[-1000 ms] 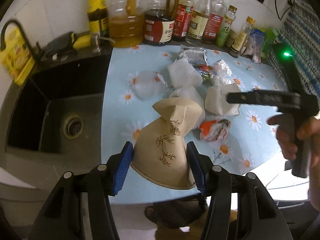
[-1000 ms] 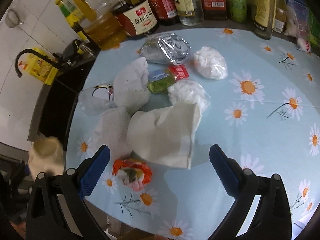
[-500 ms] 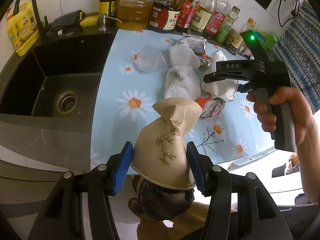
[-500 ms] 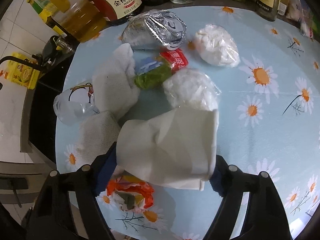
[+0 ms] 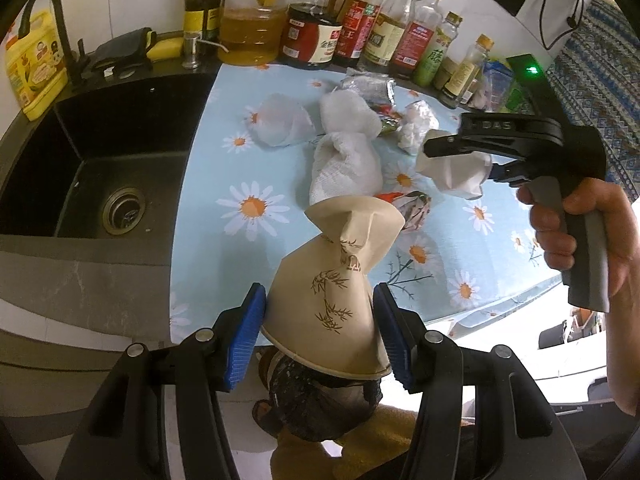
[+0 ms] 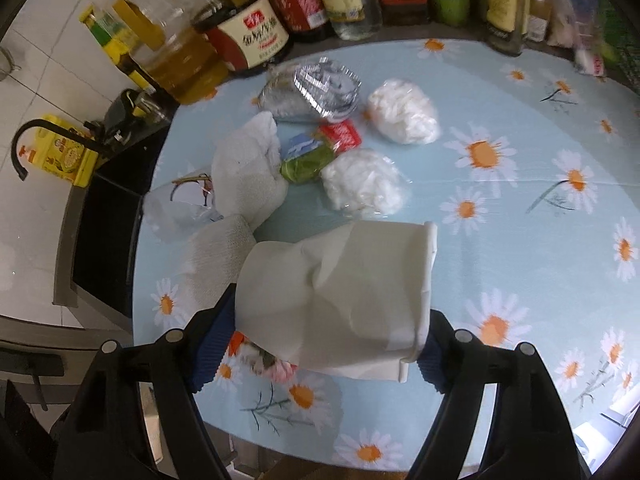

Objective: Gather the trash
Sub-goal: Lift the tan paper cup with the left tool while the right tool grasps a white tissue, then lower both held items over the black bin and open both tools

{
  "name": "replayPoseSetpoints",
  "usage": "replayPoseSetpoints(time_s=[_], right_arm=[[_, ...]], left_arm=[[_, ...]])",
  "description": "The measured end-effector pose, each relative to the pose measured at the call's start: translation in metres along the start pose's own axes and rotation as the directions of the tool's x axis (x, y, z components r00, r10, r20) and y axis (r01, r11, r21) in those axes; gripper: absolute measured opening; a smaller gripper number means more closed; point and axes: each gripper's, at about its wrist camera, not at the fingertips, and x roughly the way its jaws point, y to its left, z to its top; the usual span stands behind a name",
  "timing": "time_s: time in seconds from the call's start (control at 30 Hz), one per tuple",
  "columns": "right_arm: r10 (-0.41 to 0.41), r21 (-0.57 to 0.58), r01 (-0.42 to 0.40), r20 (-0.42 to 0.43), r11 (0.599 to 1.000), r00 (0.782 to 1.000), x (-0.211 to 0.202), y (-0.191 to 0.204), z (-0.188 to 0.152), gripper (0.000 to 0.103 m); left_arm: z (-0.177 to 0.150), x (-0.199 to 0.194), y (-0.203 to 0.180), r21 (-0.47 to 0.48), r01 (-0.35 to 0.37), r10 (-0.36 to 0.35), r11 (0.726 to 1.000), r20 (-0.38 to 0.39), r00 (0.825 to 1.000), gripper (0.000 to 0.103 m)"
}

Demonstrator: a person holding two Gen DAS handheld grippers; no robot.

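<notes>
Your left gripper (image 5: 320, 328) is clamped on a crumpled beige paper cup (image 5: 334, 280), rim toward the camera and pinched base pointing away, its long axis in line with the fingers. The cup hangs out past the near edge of the desk (image 5: 224, 184), over a dark bag-lined bin (image 5: 320, 408) on the floor directly beneath it. In my judgement that is the relation that governs the coming move: cup above bin, so a release should drop it in, though only part of the bin mouth is visible. Your right gripper (image 6: 320, 344) has just been closing, and its pads now press both sides of a flattened white paper cup (image 6: 340, 296), whose long axis lies across the fingers. In the left wrist view it appears lifted clear of the flowered cloth. It sits to the right of the bin and farther in over the desk, so the left hand is the nearer one. Remaining trash lies on the desk: white tissue wads (image 6: 244, 176), plastic-wrapped balls (image 6: 402, 116), a foil packet (image 6: 316, 88) and an orange wrapper (image 5: 412, 210).
</notes>
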Motion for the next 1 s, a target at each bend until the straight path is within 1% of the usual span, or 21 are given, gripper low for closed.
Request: replayPoseSetpoints(time_s=[0.13, 0.23, 0.3, 0.37, 0.47, 0.53, 0.7, 0.8, 1.0], right_arm=[[0.003, -0.003, -0.002, 0.033, 1.0, 0.999, -0.029, -0.004, -0.013, 0.077], [0.004, -0.022, -0.003, 0.042, 1.0, 0.999, -0.047, -0.006, -0.032, 0.077], [0.012, -0.027, -0.011, 0.032, 1.0, 0.999, -0.056, -0.009, -0.049, 0.077], [0.043, -0.037, -0.043, 0.019, 0.998, 0.999, -0.062, -0.011, -0.07, 0.077], [0.053, -0.057, -0.053, 0.004, 0.997, 0.999, -0.066, -0.009, -0.099, 0.077], [0.048, -0.055, -0.049, -0.019, 0.997, 0.999, -0.064, -0.01, -0.117, 0.077], [0.08, -0.072, -0.086, -0.081, 0.994, 0.993, -0.051, -0.004, -0.155, 0.077], [0.103, -0.094, -0.114, -0.11, 0.989, 0.989, -0.044, 0.004, -0.171, 0.077], [0.062, -0.19, -0.09, -0.148, 0.978, 0.987, -0.016, 0.021, -0.204, 0.077]], left_arm=[[0.0, -0.001, -0.008, 0.027, 0.021, -0.022, 0.999, 0.003, 1.0, 0.054], [-0.005, 0.0, -0.015, 0.053, 0.046, -0.045, 0.998, -0.011, 0.999, 0.054], [-0.01, 0.002, -0.02, 0.073, 0.062, -0.06, 0.995, -0.026, 0.998, 0.054], [-0.017, 0.004, -0.024, 0.089, 0.072, -0.069, 0.993, -0.04, 0.997, 0.054], [-0.029, 0.006, -0.028, 0.102, 0.092, -0.085, 0.991, -0.066, 0.994, 0.054], [-0.037, 0.007, -0.028, 0.105, 0.099, -0.091, 0.99, -0.082, 0.992, 0.054], [-0.057, 0.014, -0.024, 0.095, 0.126, -0.112, 0.988, -0.138, 0.984, 0.054], [-0.073, 0.021, -0.022, 0.094, 0.139, -0.121, 0.986, -0.179, 0.976, 0.054], [-0.106, 0.049, -0.011, 0.059, 0.146, -0.124, 0.988, -0.275, 0.953, 0.054]])
